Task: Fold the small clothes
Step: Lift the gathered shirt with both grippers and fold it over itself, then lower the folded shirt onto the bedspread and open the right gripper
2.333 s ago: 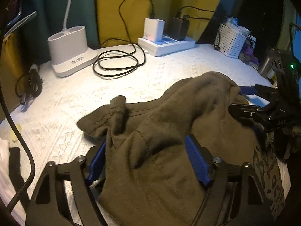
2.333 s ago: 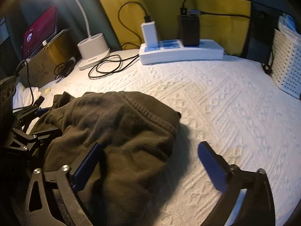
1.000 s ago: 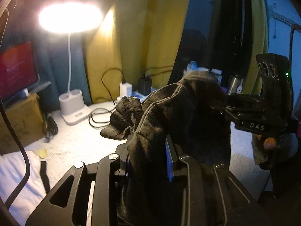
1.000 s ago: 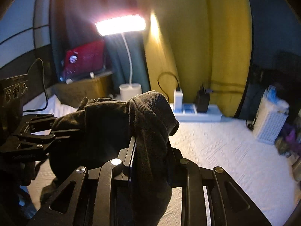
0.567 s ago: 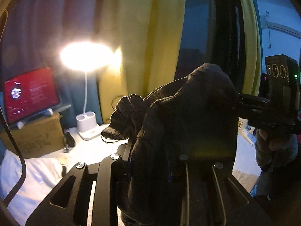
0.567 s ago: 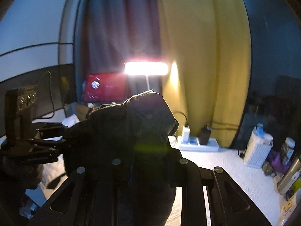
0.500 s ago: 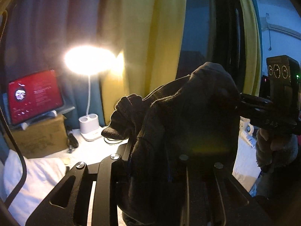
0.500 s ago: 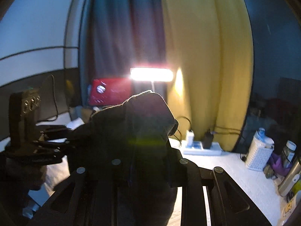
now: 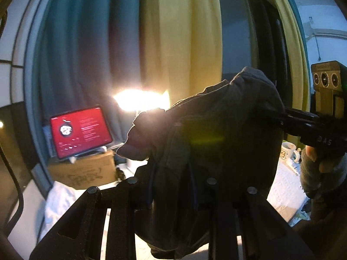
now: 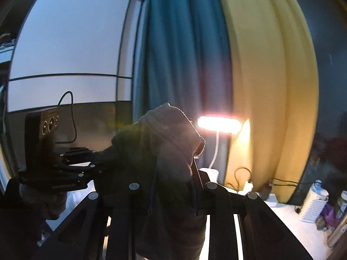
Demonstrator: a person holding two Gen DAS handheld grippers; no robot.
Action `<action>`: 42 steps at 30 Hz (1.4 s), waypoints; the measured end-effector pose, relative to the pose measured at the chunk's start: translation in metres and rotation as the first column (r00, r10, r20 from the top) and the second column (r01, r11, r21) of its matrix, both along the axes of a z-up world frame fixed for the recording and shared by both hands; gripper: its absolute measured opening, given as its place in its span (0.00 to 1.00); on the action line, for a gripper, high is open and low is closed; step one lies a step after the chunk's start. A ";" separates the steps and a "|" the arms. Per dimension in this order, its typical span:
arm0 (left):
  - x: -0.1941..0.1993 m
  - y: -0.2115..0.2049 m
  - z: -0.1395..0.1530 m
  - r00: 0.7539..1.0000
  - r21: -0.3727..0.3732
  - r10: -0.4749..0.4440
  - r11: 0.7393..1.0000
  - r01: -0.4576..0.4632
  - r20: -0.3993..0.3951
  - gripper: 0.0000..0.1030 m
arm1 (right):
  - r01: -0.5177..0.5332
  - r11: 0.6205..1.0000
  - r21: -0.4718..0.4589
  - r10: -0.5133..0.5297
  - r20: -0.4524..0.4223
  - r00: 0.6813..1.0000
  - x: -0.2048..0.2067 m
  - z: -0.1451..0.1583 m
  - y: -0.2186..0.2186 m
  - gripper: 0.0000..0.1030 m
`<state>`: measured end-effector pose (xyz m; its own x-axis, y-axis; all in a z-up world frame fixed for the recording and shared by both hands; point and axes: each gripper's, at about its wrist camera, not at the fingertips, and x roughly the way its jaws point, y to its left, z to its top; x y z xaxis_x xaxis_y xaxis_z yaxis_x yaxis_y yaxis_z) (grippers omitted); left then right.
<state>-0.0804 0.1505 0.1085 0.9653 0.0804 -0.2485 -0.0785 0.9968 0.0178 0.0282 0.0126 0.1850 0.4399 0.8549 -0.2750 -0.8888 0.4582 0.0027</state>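
Note:
A dark olive garment hangs in the air between both grippers, high above the bed. My left gripper is shut on one end of it, cloth bunched between the blue pads. My right gripper is shut on the other end. Each gripper shows in the other's view: the right one at the right edge, the left one at the left. The cloth sags between them and hides the fingertips.
A lit desk lamp glares behind the garment. A red tablet stands on a cardboard box. The white bedspread lies below. A power strip and a white basket stand at the back right. Curtains hang behind.
Both grippers have risen further with the garment, and the cameras now look higher at curtains and wall. The grip on the cloth is unchanged.

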 end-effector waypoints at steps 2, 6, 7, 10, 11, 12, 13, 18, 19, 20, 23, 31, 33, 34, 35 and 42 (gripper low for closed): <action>-0.005 0.006 0.001 1.000 0.013 0.017 1.000 -0.017 -0.004 0.24 | -0.021 1.000 0.000 0.021 0.001 1.000 -0.005 0.000 0.003 0.24; -0.018 0.011 -0.001 0.999 0.029 0.041 0.999 -0.041 -0.016 0.24 | -0.059 0.998 -0.017 0.059 -0.005 0.998 -0.013 -0.006 0.015 0.24; -0.019 0.011 -0.003 0.999 0.025 0.045 0.999 -0.045 -0.023 0.24 | -0.066 0.998 -0.026 0.065 -0.013 0.998 -0.014 -0.008 0.019 0.24; -0.007 0.023 -0.017 0.996 -0.007 0.060 0.998 -0.061 -0.069 0.24 | -0.067 0.996 -0.066 0.063 -0.055 0.996 -0.004 -0.028 0.034 0.24; -0.003 0.028 -0.024 0.994 -0.022 0.062 0.998 -0.064 -0.086 0.24 | -0.062 0.995 -0.078 0.057 -0.066 0.996 -0.002 -0.033 0.038 0.24; 0.004 0.034 -0.032 0.992 -0.040 0.062 0.997 -0.066 -0.106 0.24 | -0.056 0.994 -0.093 0.048 -0.080 0.996 0.002 -0.040 0.041 0.24; 0.011 0.038 -0.040 0.990 -0.058 0.058 0.996 -0.066 -0.125 0.24 | -0.046 0.993 -0.113 0.035 -0.097 0.995 0.008 -0.050 0.046 0.24; 0.047 0.054 -0.075 0.975 -0.095 0.050 0.993 -0.072 -0.216 0.24 | -0.026 0.986 -0.165 -0.003 -0.173 0.985 0.039 -0.086 0.061 0.24; 0.055 0.057 -0.081 0.971 -0.101 0.048 0.992 -0.073 -0.233 0.24 | -0.025 0.985 -0.172 -0.009 -0.193 0.981 0.047 -0.095 0.064 0.24; 0.060 0.057 -0.086 0.968 -0.109 0.045 0.991 -0.074 -0.248 0.24 | -0.021 0.983 -0.181 -0.018 -0.214 0.977 0.055 -0.104 0.068 0.24; 0.079 0.066 -0.102 0.959 -0.145 0.030 0.987 -0.073 -0.283 0.24 | -0.005 0.979 -0.204 -0.049 -0.262 0.964 0.077 -0.125 0.072 0.24; 0.128 0.082 -0.128 0.934 -0.151 0.009 0.986 -0.067 -0.357 0.24 | 0.030 0.966 -0.257 -0.122 -0.351 0.928 0.131 -0.168 0.087 0.24; 0.139 0.085 -0.133 0.927 -0.140 0.010 0.988 -0.067 -0.374 0.24 | 0.033 0.962 -0.271 -0.134 -0.364 0.922 0.142 -0.177 0.092 0.24; 0.144 0.088 -0.136 0.924 -0.140 0.011 0.988 -0.069 -0.382 0.24 | 0.034 0.959 -0.281 -0.143 -0.377 0.915 0.150 -0.184 0.095 0.24; 0.150 0.093 -0.140 0.922 -0.144 0.009 0.987 -0.070 -0.388 0.24 | 0.035 0.957 -0.287 -0.148 -0.383 0.912 0.154 -0.187 0.097 0.24; 0.178 0.118 -0.170 0.894 -0.198 0.001 0.975 -0.101 -0.449 0.24 | 0.008 0.941 -0.338 -0.170 -0.451 0.876 0.189 -0.228 0.116 0.24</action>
<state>0.0978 0.2682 -0.0613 0.7458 0.0244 -0.6657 -0.1627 0.9757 -0.1465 0.2170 0.1291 -0.0431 0.2596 0.6493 -0.7148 -0.7736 0.5829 0.2485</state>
